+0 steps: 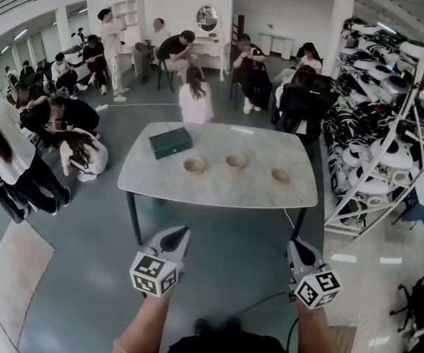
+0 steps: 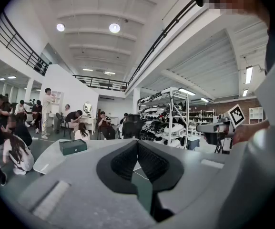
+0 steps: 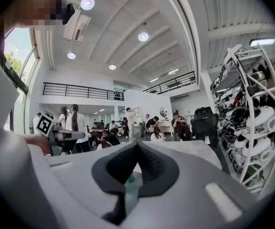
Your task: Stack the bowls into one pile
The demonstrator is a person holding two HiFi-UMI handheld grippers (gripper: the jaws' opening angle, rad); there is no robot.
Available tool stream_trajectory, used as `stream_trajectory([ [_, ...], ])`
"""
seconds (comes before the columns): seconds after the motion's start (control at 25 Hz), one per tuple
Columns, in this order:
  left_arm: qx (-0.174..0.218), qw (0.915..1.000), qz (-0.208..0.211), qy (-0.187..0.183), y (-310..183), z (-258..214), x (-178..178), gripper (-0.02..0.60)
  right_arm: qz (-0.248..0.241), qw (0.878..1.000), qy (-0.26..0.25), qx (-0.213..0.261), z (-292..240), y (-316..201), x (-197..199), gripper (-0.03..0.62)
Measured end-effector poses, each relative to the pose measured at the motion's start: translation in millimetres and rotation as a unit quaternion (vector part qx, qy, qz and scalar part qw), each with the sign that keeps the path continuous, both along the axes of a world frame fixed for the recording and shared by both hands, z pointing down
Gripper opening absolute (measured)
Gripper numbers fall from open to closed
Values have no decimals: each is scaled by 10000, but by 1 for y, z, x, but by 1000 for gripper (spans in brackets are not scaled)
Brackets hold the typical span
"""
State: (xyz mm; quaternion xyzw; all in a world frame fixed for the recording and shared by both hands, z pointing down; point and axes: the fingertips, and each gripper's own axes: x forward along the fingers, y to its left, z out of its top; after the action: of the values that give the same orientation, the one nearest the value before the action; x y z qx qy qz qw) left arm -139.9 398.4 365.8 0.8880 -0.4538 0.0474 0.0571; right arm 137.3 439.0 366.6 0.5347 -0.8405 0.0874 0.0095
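Three tan bowls stand apart in a row on the pale marble table [image 1: 153, 186]: the left bowl [image 1: 194, 165], the middle bowl [image 1: 236, 161] and the right bowl [image 1: 281, 175]. My left gripper [image 1: 181, 232] and right gripper [image 1: 294, 245] hang over the floor short of the table's near edge, both shut and empty. The left gripper view shows its jaws [image 2: 137, 143] closed together, with the table edge [image 2: 51, 159] beyond. The right gripper [image 3: 137, 144] also has its jaws closed. No bowl shows in either gripper view.
A dark green box [image 1: 170, 142] lies on the table's far left part. A white rack [image 1: 388, 131] full of gear stands to the right. A black chair [image 1: 300, 105] and a seated person [image 1: 196, 100] are at the far edge, with more people beyond.
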Motion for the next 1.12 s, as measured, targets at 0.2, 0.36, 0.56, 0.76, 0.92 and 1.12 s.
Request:
stream_trajectory([
  [0.2, -64, 10000, 58, -15, -2, 10, 18, 11, -106, 9999, 23, 32, 3, -5, 5, -1],
  [0.36, -75, 9999, 74, -48, -3, 11, 27, 11, -141, 9999, 10, 13, 6, -6, 10, 0],
  [0.56, -109, 9999, 90, -68, -4, 13, 37, 11, -149, 9998, 127, 29, 7, -8, 15, 0],
  [0.76, -129, 9998, 128, -104, -4, 15, 61, 11, -256, 9980, 510, 264, 0, -2, 27, 2],
  [0.92, -105, 9997, 148, -155, 1, 16, 79, 10, -207, 9987, 381, 259, 3, 2, 50, 2],
  [1.12, -43, 9998, 96, -177, 8, 15, 103, 11, -144, 9995, 263, 127, 15, 11, 84, 2],
])
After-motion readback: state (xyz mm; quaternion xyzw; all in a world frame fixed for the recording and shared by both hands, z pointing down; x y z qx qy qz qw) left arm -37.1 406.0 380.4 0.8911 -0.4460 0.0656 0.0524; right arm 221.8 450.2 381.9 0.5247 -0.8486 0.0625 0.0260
